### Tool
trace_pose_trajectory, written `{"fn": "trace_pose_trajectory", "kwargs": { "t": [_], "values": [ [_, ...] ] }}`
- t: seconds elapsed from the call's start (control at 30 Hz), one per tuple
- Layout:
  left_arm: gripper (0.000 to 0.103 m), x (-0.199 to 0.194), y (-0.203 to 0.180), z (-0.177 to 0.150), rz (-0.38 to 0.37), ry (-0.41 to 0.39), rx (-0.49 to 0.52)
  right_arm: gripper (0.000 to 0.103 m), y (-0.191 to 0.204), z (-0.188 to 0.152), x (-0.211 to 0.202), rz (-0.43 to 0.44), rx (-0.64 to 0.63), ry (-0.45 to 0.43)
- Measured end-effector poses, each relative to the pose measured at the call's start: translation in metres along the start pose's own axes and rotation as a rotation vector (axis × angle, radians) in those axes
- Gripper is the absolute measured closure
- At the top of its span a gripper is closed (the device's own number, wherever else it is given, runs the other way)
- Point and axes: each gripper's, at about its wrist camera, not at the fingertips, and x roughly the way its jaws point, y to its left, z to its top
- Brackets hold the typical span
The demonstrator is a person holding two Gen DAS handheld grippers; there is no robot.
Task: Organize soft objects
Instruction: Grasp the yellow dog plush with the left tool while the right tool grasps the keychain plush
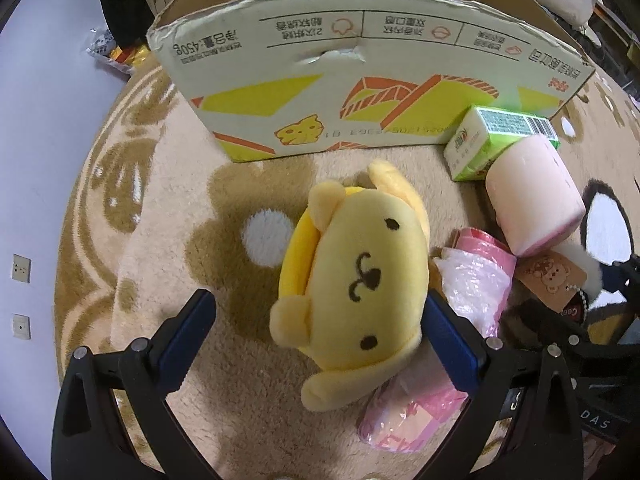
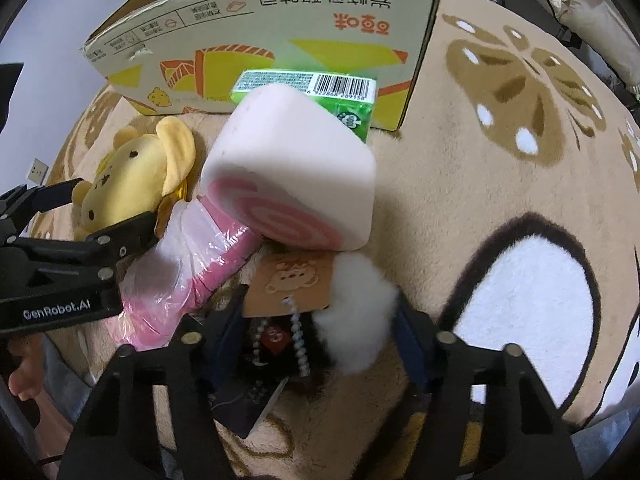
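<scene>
pointing steeply down at a beige plush rug (image 1: 248,400), both hand-held grippers hang over a cluster of soft things beside an open printed cardboard box (image 1: 360,80). the left gripper (image 1: 320,344) has its blue-padded jaws spread apart around a yellow plush dog head toy (image 1: 360,276); its long axis runs up the frame between the jaws, its right side against or just beside the right pad, the left pad well clear. the right gripper (image 2: 316,344) straddles a white fluffy plush piece (image 2: 356,320) with a brown cardboard tag and bead chain (image 2: 294,288); the jaws look partly closed, and whether the pads press the fluff cannot be told. so each hand is nearest its own toy. crowding them: a pink roll wrapped in clear plastic (image 2: 192,264) lies between the two toys, a pale pink swirl-roll cushion (image 2: 292,172) leans over it, and a green tissue pack (image 2: 320,92) rests against the box wall. lifting either toy may drag the plastic-wrapped roll.
</scene>
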Motion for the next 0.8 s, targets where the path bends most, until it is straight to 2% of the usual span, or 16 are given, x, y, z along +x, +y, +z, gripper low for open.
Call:
{"fn": "trace_pose_trajectory", "kwargs": {
  "t": [0.1, 0.2, 0.27, 0.3, 0.33, 0.37, 0.4, 0.6, 0.8],
  "values": [
    [0.003, 0.003, 0.001, 0.002, -0.011, -0.002, -0.005, 0.045, 0.000, 0.000, 0.000, -0.015, -0.007, 0.007],
    [0.011, 0.008, 0.005, 0.003, -0.041, 0.003, -0.023, 0.052, 0.003, -0.001, -0.002, -0.022, -0.012, 0.003],
    [0.021, 0.010, 0.010, 0.002, -0.084, 0.012, -0.053, 0.056, 0.005, -0.001, -0.003, -0.019, -0.014, -0.002],
    [0.024, 0.010, 0.011, 0.001, -0.101, 0.013, -0.063, 0.061, 0.005, 0.001, -0.005, -0.019, -0.020, -0.007],
    [0.031, 0.010, 0.012, 0.000, -0.117, 0.012, -0.067, 0.066, 0.005, 0.001, -0.006, -0.016, -0.026, -0.009],
    [0.040, 0.009, 0.012, -0.001, -0.138, 0.007, -0.066, 0.066, 0.007, 0.003, -0.006, -0.011, -0.031, -0.008],
    [0.043, 0.008, 0.011, -0.001, -0.152, 0.002, -0.060, 0.066, 0.008, 0.004, -0.007, -0.008, -0.033, -0.007],
    [0.050, -0.003, -0.002, -0.011, -0.082, -0.052, -0.001, 0.067, 0.001, 0.005, -0.011, 0.032, -0.008, -0.014],
    [0.050, -0.011, 0.002, -0.021, -0.058, -0.066, -0.045, 0.067, -0.015, 0.006, -0.022, 0.092, 0.058, -0.040]
  ]
}}
